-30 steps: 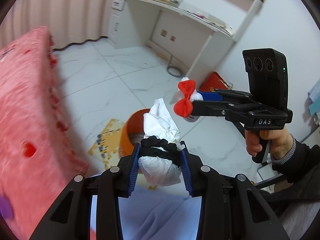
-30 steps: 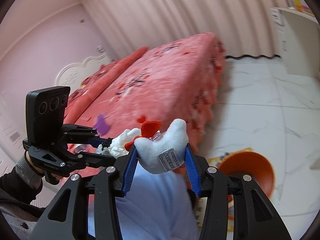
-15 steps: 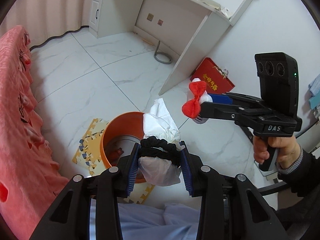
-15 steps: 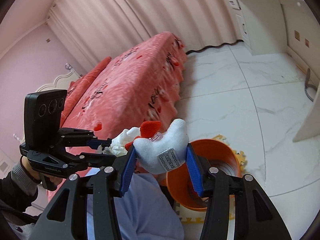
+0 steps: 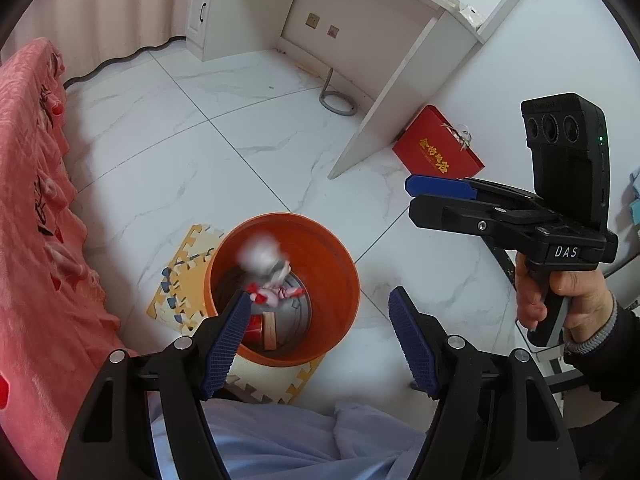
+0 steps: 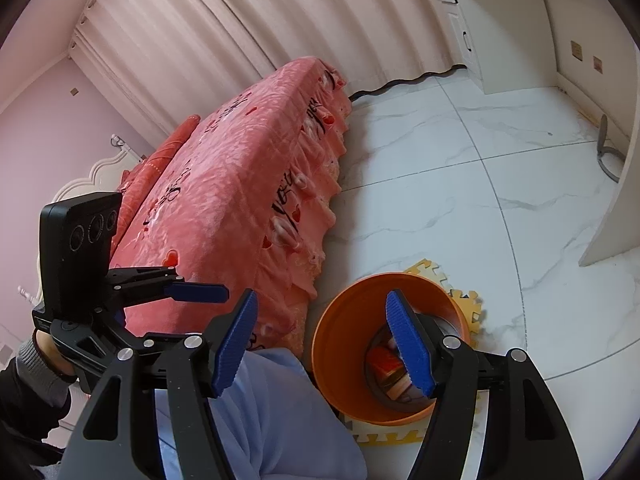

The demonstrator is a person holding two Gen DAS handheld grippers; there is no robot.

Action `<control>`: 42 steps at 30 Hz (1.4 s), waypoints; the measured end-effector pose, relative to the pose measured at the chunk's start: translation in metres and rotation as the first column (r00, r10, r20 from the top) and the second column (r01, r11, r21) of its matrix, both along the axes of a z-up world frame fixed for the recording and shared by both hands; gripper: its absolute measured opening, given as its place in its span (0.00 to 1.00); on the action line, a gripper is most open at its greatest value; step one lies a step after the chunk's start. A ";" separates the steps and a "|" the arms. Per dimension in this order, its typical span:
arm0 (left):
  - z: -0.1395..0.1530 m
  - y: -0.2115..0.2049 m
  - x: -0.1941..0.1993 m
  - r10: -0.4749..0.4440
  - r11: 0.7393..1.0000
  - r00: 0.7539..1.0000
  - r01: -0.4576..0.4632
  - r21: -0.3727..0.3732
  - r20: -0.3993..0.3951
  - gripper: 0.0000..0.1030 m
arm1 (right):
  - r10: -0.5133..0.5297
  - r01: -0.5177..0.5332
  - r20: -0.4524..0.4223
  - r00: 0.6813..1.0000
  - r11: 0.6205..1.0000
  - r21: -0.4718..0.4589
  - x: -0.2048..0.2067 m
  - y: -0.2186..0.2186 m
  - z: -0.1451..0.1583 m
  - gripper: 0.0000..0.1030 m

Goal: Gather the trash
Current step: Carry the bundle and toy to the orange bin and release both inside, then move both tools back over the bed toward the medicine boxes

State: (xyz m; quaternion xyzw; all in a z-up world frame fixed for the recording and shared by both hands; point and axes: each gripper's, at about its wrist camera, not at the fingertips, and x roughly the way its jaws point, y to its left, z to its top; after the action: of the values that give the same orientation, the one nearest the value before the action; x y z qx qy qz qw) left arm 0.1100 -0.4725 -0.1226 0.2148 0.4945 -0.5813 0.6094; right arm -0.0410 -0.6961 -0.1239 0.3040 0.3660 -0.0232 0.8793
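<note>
An orange bin (image 5: 347,264) stands on the floor just below and ahead of my left gripper (image 5: 316,308). Its jaws are opening, and nothing is between the blue pads (image 5: 224,344). Inside the bin a blurred white bundle (image 5: 260,254) is falling. Beneath it lies a white plush piece with a red bow (image 5: 276,291). My right gripper (image 6: 320,308) hangs over the bin's (image 6: 340,312) near rim. Its jaws are also opening and hold nothing. Each gripper shows in the other's view, the right gripper (image 5: 420,196) to the right and the left gripper (image 6: 216,292) to the left.
A yellow foam puzzle mat (image 5: 182,268) lies under the bin. The pink bed (image 6: 248,168) runs close along the bin's left side. A white desk (image 5: 404,92) and a red box (image 5: 436,152) are beyond it. Light-blue clothing (image 5: 280,440) fills the bottom of the left wrist view.
Both grippers came down over the bin and opened. The tissue bundle left my left gripper and the plush piece left my right one; both now show in the bin.
</note>
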 end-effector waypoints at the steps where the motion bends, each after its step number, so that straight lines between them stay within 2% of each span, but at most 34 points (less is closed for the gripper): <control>1: 0.000 0.001 0.001 0.005 1.000 1.000 -0.005 -0.001 0.004 0.70 | 0.004 -0.004 0.002 1.000 1.000 -0.001 0.001 0.001 0.001 0.65; 9: 0.017 0.027 0.003 0.051 0.998 0.998 -0.050 -0.026 0.030 0.70 | 0.067 -0.066 0.027 0.997 0.998 -0.018 0.012 0.029 0.020 0.69; 12: 0.024 0.041 0.005 0.085 0.996 0.995 -0.083 -0.040 0.050 0.75 | 0.104 -0.103 0.029 0.994 0.994 -0.028 0.018 0.045 0.026 0.70; 15: 0.031 0.057 0.007 0.126 0.991 0.991 -0.123 -0.055 0.051 0.75 | 0.142 -0.141 0.025 0.990 0.989 -0.041 0.022 0.060 0.032 0.73; 24: 0.055 0.117 0.013 0.256 0.964 0.962 -0.247 -0.094 0.092 0.79 | 0.304 -0.302 0.026 0.952 0.950 -0.080 0.047 0.128 0.052 0.74; 27: 0.064 0.143 0.011 0.313 0.947 0.944 -0.301 -0.111 0.108 0.84 | 0.363 -0.359 0.034 0.931 0.929 -0.086 0.057 0.156 0.058 0.76; 30: 0.070 0.173 0.010 0.371 0.925 0.923 -0.356 -0.132 0.107 0.84 | 0.426 -0.421 0.042 0.904 0.902 -0.094 0.068 0.186 0.064 0.76; 35: 0.076 0.223 0.009 0.472 0.879 0.874 -0.455 -0.142 0.118 0.84 | 0.532 -0.525 0.043 0.846 0.844 -0.109 0.085 0.240 0.072 0.76; 42: 0.079 0.315 0.008 0.624 0.780 0.773 -0.605 -0.161 0.118 0.84 | 0.660 -0.650 0.050 0.750 0.749 -0.127 0.112 0.318 0.080 0.76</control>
State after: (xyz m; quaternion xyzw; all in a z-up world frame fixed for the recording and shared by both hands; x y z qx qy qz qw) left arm 0.1185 -0.1573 -0.0434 0.0538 0.4513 -0.3576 0.8158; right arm 0.0708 -0.3781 -0.0435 0.1121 0.4068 0.2821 0.8616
